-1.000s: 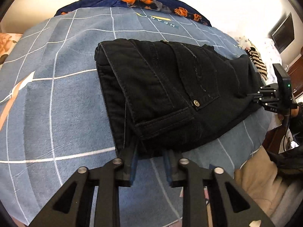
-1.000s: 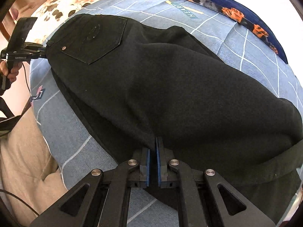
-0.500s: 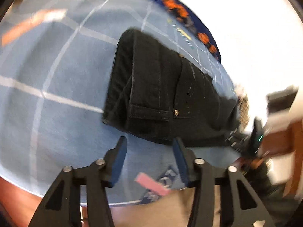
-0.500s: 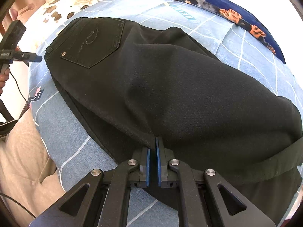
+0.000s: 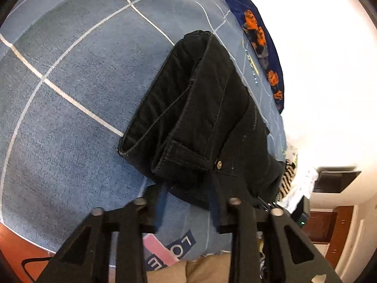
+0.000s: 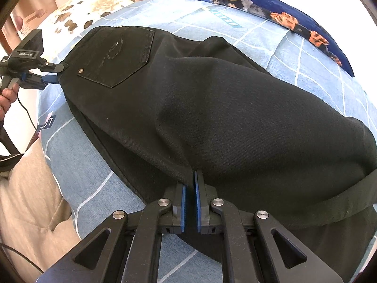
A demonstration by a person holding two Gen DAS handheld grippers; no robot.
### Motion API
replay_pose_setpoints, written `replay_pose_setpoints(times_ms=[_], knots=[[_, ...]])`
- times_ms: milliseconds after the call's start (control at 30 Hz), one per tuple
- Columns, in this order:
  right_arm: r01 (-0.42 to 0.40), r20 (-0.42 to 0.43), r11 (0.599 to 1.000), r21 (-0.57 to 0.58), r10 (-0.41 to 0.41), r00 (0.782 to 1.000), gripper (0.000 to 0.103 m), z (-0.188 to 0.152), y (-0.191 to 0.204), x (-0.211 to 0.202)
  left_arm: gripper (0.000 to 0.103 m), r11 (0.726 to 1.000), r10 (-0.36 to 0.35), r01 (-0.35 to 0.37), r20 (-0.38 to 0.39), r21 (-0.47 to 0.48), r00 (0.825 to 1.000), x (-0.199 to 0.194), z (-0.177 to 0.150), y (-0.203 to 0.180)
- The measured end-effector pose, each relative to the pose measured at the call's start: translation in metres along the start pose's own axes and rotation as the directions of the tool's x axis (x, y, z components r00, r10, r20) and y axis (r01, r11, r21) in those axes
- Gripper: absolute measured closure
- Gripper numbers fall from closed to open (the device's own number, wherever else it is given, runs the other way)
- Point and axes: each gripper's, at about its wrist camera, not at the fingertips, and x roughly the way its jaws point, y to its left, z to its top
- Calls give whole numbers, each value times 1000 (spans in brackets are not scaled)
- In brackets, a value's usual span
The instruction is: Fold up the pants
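Observation:
Black pants (image 6: 212,99) lie folded lengthwise on a blue checked bedspread (image 6: 294,47). In the left wrist view the waistband end (image 5: 188,122) faces me. My left gripper (image 5: 187,188) is open, its fingers straddling the near waist corner; it also shows in the right wrist view (image 6: 54,72) at the waistband. My right gripper (image 6: 190,184) is shut on a pinch of the pants' near edge, mid-leg. The leg end runs off to the right.
A dark blue pillow with orange flowers (image 6: 271,7) lies at the far edge of the bed. A floral pillow (image 6: 77,16) is at the far left. A beige cushion (image 6: 28,188) sits below the bed's near edge. A dark cabinet (image 5: 329,231) stands at the right.
My left gripper let go of the waist corner, swung away, and has come back with its jaws open around the corner. My right gripper has kept its pinch and barely moved.

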Motion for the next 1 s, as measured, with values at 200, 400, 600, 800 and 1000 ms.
replay_pose_setpoints(times_ms=[200, 400, 600, 800, 1000], knots=[[3, 6, 1000, 6, -3, 1000, 96, 0, 3, -6, 91, 993, 42, -44, 28, 107, 999, -15, 12, -25], [-2, 7, 999, -41, 3, 1000, 96, -3, 28, -22, 91, 966, 110, -113, 23, 234, 994, -17, 23, -28], [-40, -8, 999, 12, 40, 999, 96, -11, 30, -7, 88, 966, 122, -119, 1, 230, 993, 0, 23, -5], [-44, -7, 997, 66, 45, 999, 91, -9, 26, -5, 68, 891, 241, -255, 84, 376, 967, -3, 4, -31], [-75, 37, 991, 110, 71, 997, 76, -13, 16, -27, 48, 782, 297, -342, 171, 521, 939, -26, -30, -56]])
